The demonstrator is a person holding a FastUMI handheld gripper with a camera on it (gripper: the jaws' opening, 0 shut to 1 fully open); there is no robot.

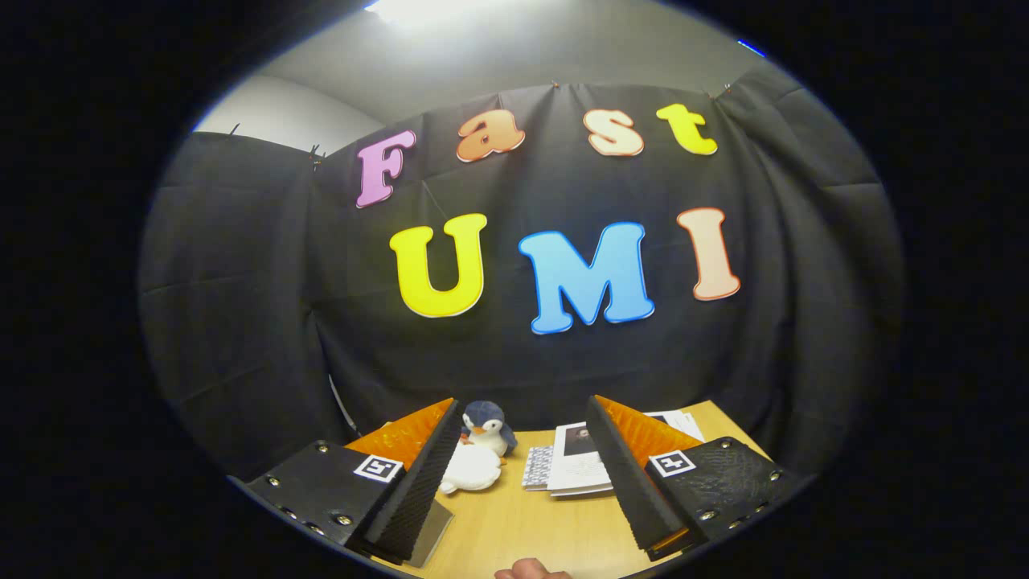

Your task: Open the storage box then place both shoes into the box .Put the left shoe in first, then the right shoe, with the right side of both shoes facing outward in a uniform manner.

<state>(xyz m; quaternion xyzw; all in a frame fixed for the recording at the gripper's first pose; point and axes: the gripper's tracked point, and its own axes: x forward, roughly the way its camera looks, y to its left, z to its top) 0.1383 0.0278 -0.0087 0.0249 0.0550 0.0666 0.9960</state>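
Fingertip (532, 570) nearest, at table (522, 523) edge — gripper (522, 474) fingers spread, holding nothing, raised level; beyond them penguin (481, 446), papers (579, 466).

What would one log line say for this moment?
gripper: open, holding nothing | between fingers: bare table | beyond: penguin toy, papers
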